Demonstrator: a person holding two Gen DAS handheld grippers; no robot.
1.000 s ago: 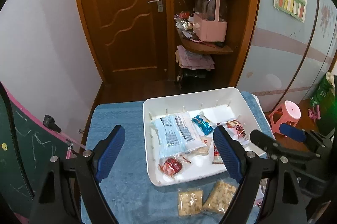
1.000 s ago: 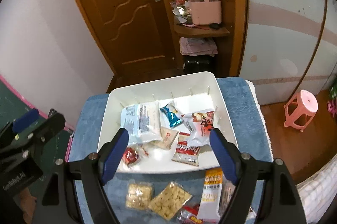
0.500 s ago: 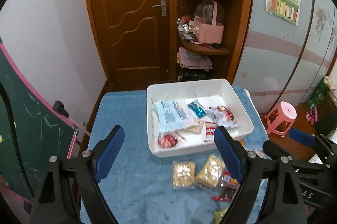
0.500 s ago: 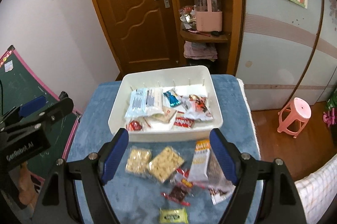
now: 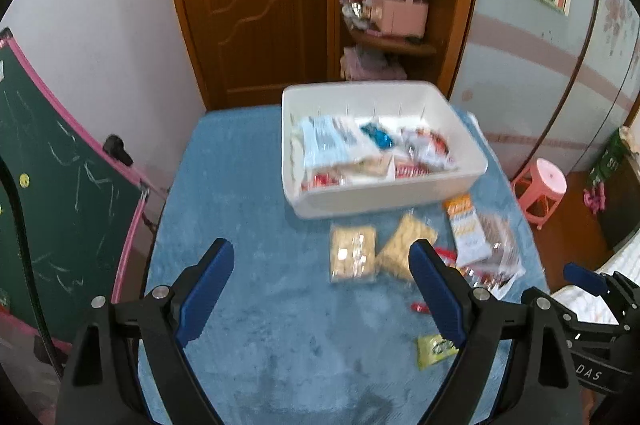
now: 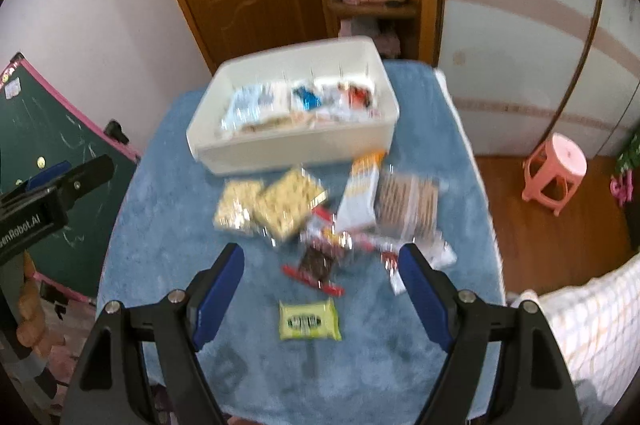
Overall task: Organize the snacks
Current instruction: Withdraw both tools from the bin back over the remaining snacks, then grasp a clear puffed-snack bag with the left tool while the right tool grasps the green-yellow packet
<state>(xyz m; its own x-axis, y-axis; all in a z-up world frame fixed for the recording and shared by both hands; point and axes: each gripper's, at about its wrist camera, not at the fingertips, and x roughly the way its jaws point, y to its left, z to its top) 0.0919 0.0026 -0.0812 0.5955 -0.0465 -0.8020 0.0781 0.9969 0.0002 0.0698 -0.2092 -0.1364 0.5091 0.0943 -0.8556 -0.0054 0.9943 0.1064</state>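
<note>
Two grippers in play here, each with two blue-padded fingers on a black frame. Left gripper (image 5: 320, 267) is spread wide with nothing between the pads, just bare blue fleece under it, and its jaws have just been opening a bit more. Right gripper (image 6: 322, 273) is also released, hanging over the loose pile with nothing pinched.

Going left to right: one green chalkboard (image 5: 60, 185) with a pink frame and white scribbles, then the table (image 5: 240, 185) covered in fuzzy blue cloth. One white plastic bin (image 6: 296, 145), rectangular with rounded corners, sits at the far side of the table. Inside it's a blurry heap: one big pale blue packet (image 5: 328, 141), one small shiny blue wrapper (image 5: 378, 137), a couple of red and white ones. Can't count them exactly.

Just in front of the bin, on the cloth: two clear bags of pale cracker squares (image 6: 268, 207) side by side and touching, one tall white and orange packet (image 6: 360, 193), one clear pack of brown round biscuits (image 6: 406, 205) right beside it, a tangle of small red and dark wrappers (image 6: 324, 253), and one lime green flat packet (image 6: 310, 321) nearest the right gripper. Print on all of it is too smeared to read.

Far right, one pink plastic stool (image 6: 556, 165) on the wood floor.
</note>
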